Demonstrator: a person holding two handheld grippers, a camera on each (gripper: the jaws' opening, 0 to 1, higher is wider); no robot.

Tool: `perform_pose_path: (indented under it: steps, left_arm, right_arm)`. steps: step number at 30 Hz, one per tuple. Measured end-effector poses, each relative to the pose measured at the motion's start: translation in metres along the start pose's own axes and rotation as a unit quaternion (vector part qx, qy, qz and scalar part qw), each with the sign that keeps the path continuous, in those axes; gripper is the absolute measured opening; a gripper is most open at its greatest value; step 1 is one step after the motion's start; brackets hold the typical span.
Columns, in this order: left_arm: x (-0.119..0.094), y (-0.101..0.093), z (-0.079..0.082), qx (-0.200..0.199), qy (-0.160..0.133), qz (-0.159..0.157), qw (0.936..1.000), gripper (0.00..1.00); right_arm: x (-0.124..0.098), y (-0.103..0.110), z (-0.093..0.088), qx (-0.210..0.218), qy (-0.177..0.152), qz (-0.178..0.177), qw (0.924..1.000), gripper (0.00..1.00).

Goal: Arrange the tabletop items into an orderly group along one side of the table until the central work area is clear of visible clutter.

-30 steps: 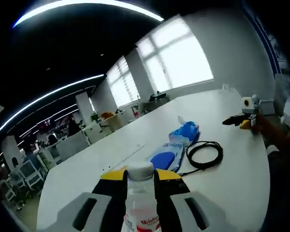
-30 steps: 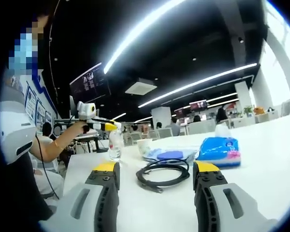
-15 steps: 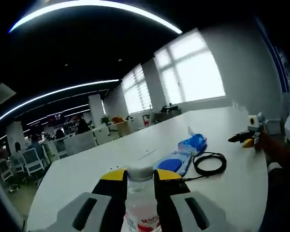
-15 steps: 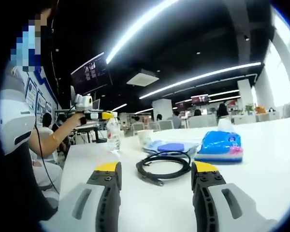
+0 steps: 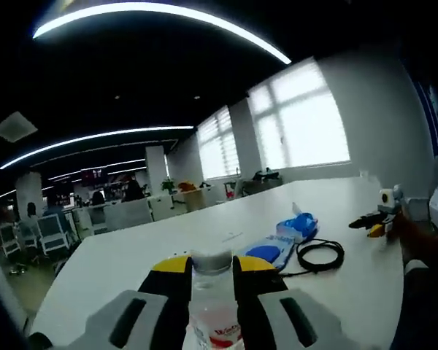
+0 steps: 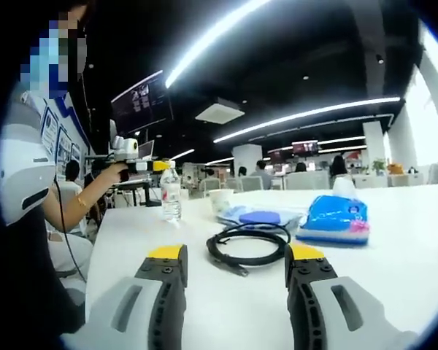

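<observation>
While the left tool (image 5: 210,271) clamps the water bottle (image 5: 212,306) (capped), set it upright near the surface (image 5: 131,248) edge — right tool (image 6: 233,264) apart, empty.

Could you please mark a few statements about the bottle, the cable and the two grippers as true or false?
1. The left gripper is shut on the clear plastic water bottle with a white cap. True.
2. The right gripper holds the coiled black cable. False: its jaws stand apart with nothing between them, and the cable lies on the white table beyond them.
3. The blue tissue pack lies beside the coiled black cable on the table. True.
4. The water bottle is lying on its side. False: it stands upright, gripped near the cap.
5. The blue tissue pack sits on top of the cable. False: it rests on the table next to it.
</observation>
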State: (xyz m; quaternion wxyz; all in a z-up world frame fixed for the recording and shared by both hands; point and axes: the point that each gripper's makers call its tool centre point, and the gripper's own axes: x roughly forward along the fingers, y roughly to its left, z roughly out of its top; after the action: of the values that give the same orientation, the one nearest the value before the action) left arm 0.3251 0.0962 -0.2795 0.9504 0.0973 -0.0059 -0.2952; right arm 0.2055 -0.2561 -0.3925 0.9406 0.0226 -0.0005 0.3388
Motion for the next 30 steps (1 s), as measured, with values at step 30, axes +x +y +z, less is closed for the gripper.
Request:
perform_pose_path:
  steps: [30]
  left_arm:
    - [0.011, 0.007, 0.004, -0.004, -0.012, 0.026, 0.9996, 0.29]
  right_arm:
    - [0.000, -0.002, -0.001, -0.006, 0.003, -0.008, 0.9999, 0.51]
